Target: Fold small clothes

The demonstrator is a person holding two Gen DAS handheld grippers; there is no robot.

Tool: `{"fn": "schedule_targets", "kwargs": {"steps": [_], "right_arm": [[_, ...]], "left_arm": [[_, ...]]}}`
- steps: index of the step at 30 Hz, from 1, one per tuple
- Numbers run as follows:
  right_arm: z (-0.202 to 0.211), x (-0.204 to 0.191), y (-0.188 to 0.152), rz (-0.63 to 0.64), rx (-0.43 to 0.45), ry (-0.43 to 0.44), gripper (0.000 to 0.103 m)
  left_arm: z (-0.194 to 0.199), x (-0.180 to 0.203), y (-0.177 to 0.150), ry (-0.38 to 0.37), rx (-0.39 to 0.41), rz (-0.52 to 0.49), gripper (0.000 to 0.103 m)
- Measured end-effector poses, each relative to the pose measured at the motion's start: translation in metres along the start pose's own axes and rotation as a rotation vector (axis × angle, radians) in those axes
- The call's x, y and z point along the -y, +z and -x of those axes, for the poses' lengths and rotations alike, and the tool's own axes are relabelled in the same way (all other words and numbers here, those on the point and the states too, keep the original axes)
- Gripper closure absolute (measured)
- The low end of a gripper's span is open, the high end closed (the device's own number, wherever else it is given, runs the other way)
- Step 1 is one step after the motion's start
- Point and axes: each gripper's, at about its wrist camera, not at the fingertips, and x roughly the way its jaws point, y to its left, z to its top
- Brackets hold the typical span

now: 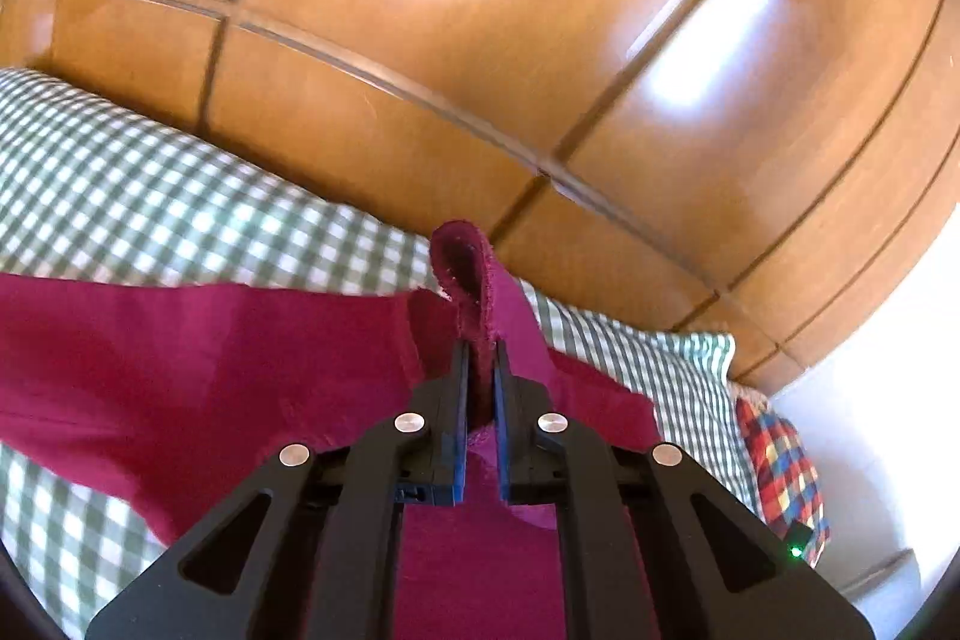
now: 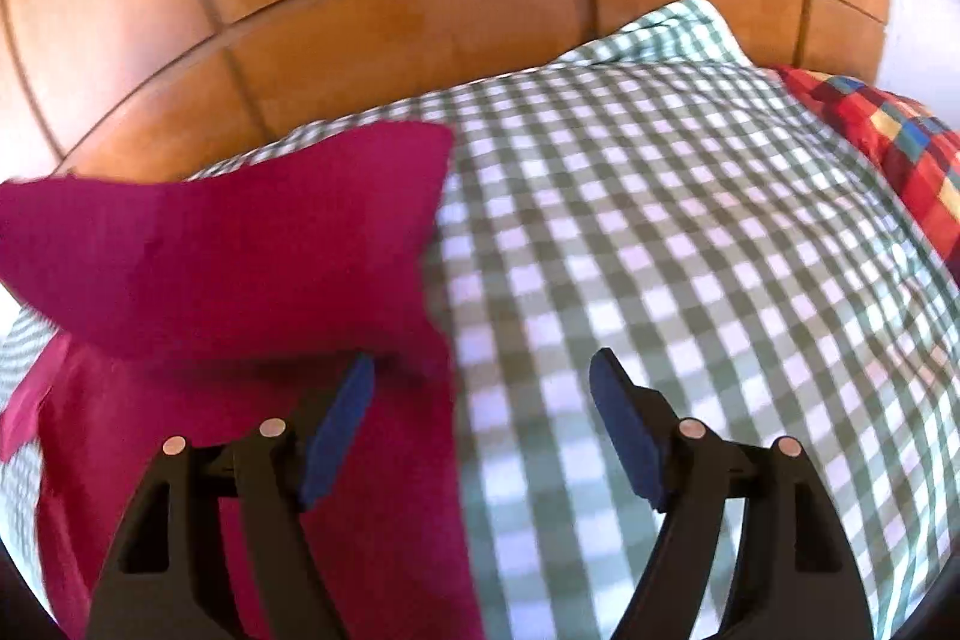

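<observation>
Left gripper (image 1: 481, 358) jaws clamped on a folded edge of the magenta garment (image 1: 180, 358), a loop of hem poking up past the tips; cloth lifted, rest draping down left and near over the green-checked bedcover (image 1: 150, 196). Right gripper (image 2: 483, 370) jaws wide apart, nothing between them, left pad (image 2: 339, 430) over the garment's right edge, right pad over bare checks. Multicolour plaid cloth (image 2: 900, 148) far right. Wooden panelled wardrobe (image 1: 420, 70) behind the bed.
</observation>
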Motion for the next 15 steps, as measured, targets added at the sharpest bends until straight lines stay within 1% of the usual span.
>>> {"fn": "schedule_targets", "kwargs": {"steps": [2, 3, 5, 6, 7, 9, 10, 12, 15], "right_arm": [[-0.005, 0.002, 0.008, -0.033, 0.013, -0.014, 0.029], [-0.008, 0.002, 0.01, -0.044, 0.017, -0.02, 0.029], [-0.014, 0.002, 0.006, -0.041, 0.015, -0.047, 0.029], [-0.018, 0.002, 0.003, -0.038, -0.004, -0.049, 0.029], [-0.021, 0.001, -0.002, -0.028, -0.025, -0.048, 0.029], [-0.02, -0.001, -0.009, -0.008, -0.037, -0.044, 0.029], [-0.017, 0.0, -0.01, -0.002, -0.04, -0.042, 0.029], [-0.011, -0.001, -0.01, 0.021, -0.043, -0.034, 0.029], [0.008, -0.005, -0.01, 0.097, -0.036, -0.05, 0.028]], "left_arm": [[0.003, -0.008, -0.001, 0.019, -0.006, 0.006, 0.097], [0.003, -0.013, -0.004, 0.043, -0.012, 0.002, 0.097], [-0.004, -0.025, -0.012, 0.122, -0.034, -0.016, 0.097], [-0.014, -0.035, -0.018, 0.175, -0.064, -0.016, 0.097], [-0.02, -0.041, -0.024, 0.207, -0.088, -0.013, 0.097], [-0.039, -0.055, -0.037, 0.303, -0.14, -0.029, 0.097], [-0.051, -0.066, -0.045, 0.341, -0.18, -0.028, 0.097], [-0.062, -0.078, -0.057, 0.368, -0.213, -0.025, 0.097], [-0.061, -0.077, -0.064, 0.371, -0.192, -0.047, 0.097]]}}
